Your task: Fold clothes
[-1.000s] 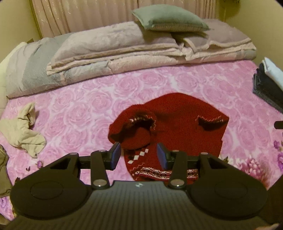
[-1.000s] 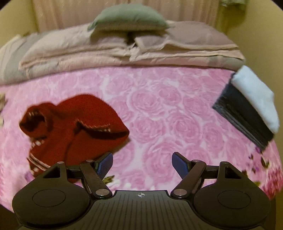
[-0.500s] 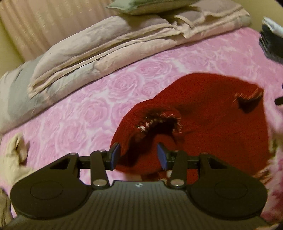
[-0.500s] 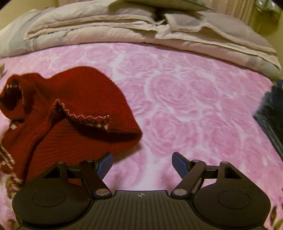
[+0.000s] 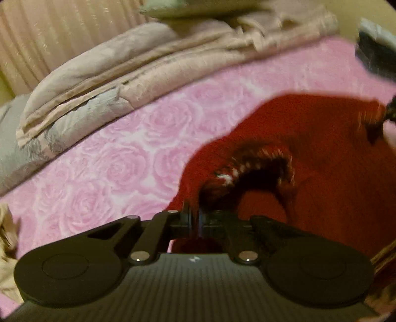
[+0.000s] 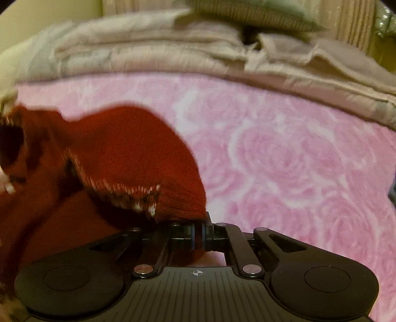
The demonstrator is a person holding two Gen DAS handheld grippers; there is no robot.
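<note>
Sweater [image 5: 309, 148] fills the right half of my left view, a red knit lying rumpled on the pink rose sheet [image 5: 111, 161]. My left gripper [image 5: 195, 218] sits at lower centre of that frame with its 2 fingers drawn together, clamped on the sweater's near left edge, just below a dark cuff opening [image 5: 259, 171] trimmed in white stitches. Red knit shows above and below the pinched pads.

In my right view the sweater [image 6: 111, 153] takes the left half of the frame, and my right gripper [image 6: 198, 235] at lower centre is likewise closed, its blue pads pressed on the sweater's right edge where the knit bulges over them. A second patterned cuff [image 6: 123, 193] lies just left of that grip, its mouth dark.

Folded bedding [image 5: 123, 74] in beige and grey runs across the top of both frames, with a grey-green pillow [image 6: 247, 14] resting on it at the upper centre of the right view. A ribbed curtain [image 5: 49, 37] hangs behind at the upper left of the left view. A dark stack with something white on top [image 5: 376, 49] sits at the upper right edge there, blurred. A beige cloth [image 5: 7, 235] shows at the lower left edge. Both frames are smeared, so finer detail of the knit is hard to read.
</note>
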